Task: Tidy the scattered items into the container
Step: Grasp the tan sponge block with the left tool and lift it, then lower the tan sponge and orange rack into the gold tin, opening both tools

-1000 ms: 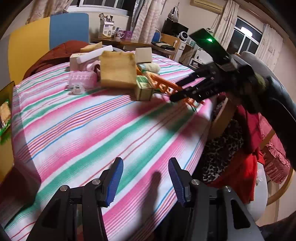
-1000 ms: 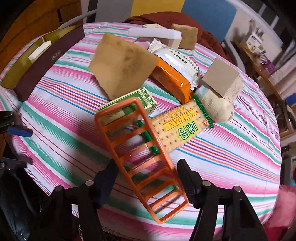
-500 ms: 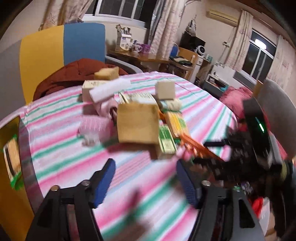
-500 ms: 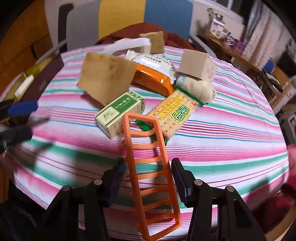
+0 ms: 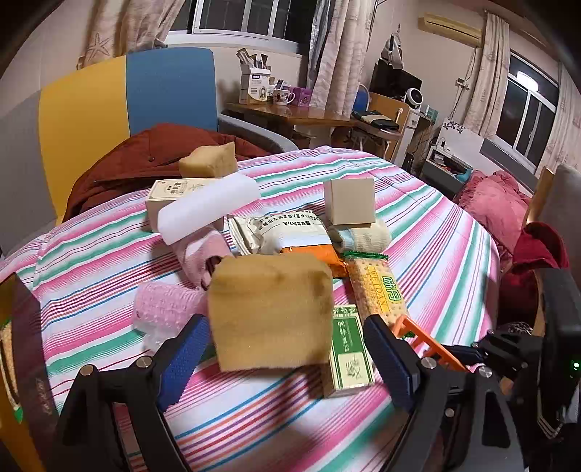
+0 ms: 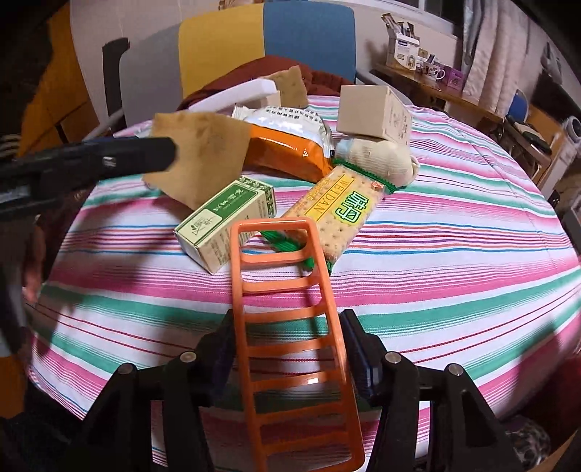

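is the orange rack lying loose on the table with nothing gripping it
No, the right gripper has its pads clamped on both side rails of the orange rack.

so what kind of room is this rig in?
Probably a lived-in bedroom or dorm room: a striped cloth-covered table, curtained windows, a cluttered wooden desk with mugs, and a wall air conditioner.
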`<control>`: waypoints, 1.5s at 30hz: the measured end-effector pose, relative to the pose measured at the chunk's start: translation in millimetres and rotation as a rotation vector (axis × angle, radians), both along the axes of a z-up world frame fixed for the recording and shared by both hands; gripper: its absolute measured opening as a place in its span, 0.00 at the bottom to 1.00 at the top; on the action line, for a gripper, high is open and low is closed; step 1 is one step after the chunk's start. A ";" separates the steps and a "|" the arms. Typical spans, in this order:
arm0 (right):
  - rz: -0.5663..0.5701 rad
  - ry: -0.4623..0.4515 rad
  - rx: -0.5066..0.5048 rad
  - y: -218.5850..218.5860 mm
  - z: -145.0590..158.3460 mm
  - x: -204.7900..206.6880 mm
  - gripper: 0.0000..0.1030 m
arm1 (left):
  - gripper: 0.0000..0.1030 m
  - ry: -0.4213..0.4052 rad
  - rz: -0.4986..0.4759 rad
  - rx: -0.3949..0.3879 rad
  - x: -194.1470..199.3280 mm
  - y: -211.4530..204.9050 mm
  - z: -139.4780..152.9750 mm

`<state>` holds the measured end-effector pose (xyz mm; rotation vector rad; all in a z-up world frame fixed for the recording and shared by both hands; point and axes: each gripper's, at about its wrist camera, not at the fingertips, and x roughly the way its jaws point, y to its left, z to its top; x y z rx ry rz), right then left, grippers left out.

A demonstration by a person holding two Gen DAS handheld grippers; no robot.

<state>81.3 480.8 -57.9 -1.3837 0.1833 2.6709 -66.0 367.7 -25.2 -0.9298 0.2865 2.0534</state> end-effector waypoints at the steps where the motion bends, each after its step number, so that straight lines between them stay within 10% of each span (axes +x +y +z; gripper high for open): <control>1: -0.002 0.009 -0.009 0.6 -0.2 1.5 0.55 | 0.86 0.008 0.006 -0.005 -0.6 2.2 -1.3; 23: -0.038 0.112 -0.028 3.3 -3.1 9.9 0.50 | 0.67 0.037 0.001 0.071 2.7 -11.4 -4.6; 45: 0.058 0.230 -0.085 -77.6 42.6 3.8 0.50 | 0.67 0.032 0.207 0.231 40.8 -195.9 39.0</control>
